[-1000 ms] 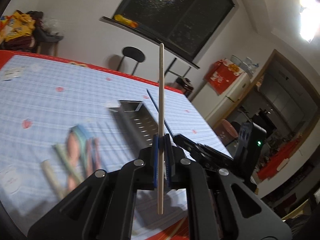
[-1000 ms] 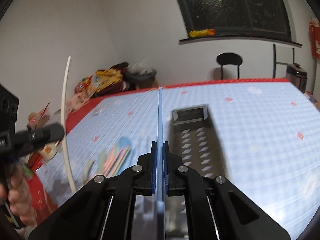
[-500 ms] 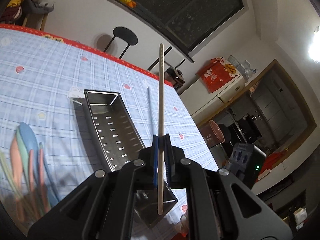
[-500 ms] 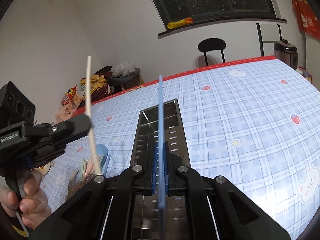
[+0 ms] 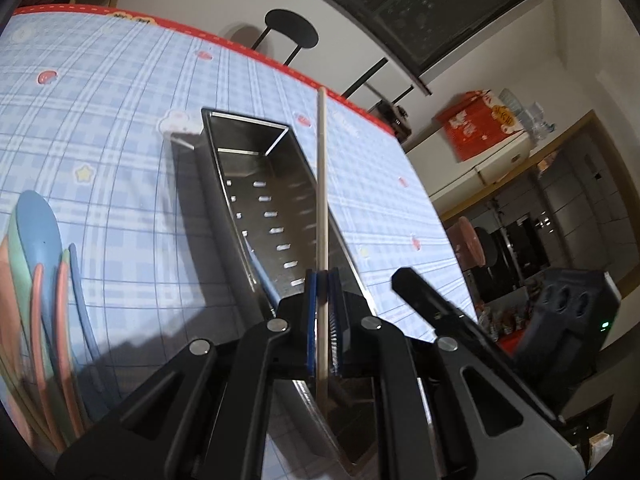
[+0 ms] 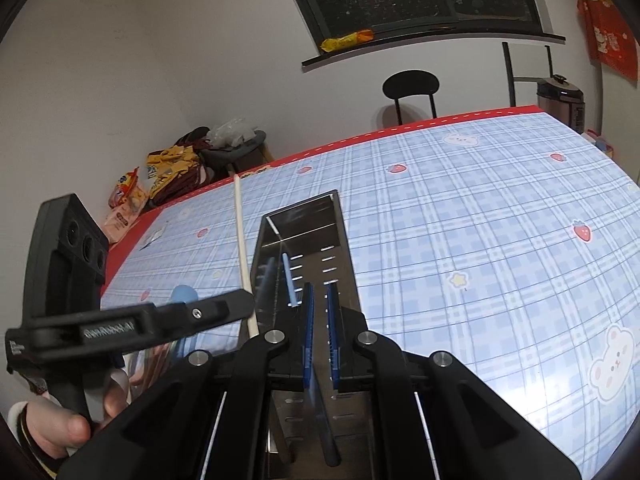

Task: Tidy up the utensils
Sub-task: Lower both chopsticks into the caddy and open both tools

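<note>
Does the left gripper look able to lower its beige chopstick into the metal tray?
Probably yes: the beige chopstick hangs over the open metal tray, with only a blue chopstick along one wall.

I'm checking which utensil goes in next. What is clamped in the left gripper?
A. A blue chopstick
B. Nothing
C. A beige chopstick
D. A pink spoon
C: in the left wrist view the left gripper has its blue pads closed on a beige chopstick, which points out over the metal tray.
</note>
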A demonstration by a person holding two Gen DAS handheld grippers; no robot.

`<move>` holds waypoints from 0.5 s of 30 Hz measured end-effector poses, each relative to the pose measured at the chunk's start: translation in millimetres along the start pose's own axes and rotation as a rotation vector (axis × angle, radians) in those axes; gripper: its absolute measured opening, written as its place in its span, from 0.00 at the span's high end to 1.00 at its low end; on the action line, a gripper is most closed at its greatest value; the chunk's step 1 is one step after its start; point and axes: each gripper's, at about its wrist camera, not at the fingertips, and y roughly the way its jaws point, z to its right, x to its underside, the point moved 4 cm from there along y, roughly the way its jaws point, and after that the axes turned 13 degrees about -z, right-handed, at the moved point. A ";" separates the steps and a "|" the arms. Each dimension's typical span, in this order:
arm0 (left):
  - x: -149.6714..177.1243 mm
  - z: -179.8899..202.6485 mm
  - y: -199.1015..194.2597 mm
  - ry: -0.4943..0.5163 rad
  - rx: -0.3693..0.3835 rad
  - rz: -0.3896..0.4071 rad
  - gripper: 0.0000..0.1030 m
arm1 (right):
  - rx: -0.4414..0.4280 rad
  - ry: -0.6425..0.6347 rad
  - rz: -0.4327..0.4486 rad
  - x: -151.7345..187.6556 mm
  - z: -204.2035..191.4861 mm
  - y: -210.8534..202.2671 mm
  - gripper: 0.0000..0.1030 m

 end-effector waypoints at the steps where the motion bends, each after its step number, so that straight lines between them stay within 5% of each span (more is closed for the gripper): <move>1: -0.2 -1.1 2.4 -0.001 -0.009 -0.004 0.87 | 0.002 0.002 -0.001 -0.9 0.5 -0.2 0.91; 4: -0.5 -1.1 -1.8 0.010 -0.043 0.016 0.67 | 0.013 0.013 0.005 -1.4 4.1 -1.4 0.72; 6: -0.6 0.5 -11.2 0.028 -0.066 0.040 0.62 | 0.018 0.014 0.021 -1.7 4.6 -4.6 0.57; 9: 0.4 3.5 -36.3 0.069 -0.126 0.099 0.40 | 0.039 -0.001 0.057 -2.3 2.3 -10.6 0.34; 11: 3.1 5.2 -51.4 0.092 -0.160 0.133 0.16 | 0.050 -0.008 0.076 -2.2 0.4 -13.1 0.19; 15: 12.0 6.1 -90.6 0.127 -0.245 0.214 0.07 | 0.071 -0.030 0.105 -1.5 -6.1 -16.1 0.06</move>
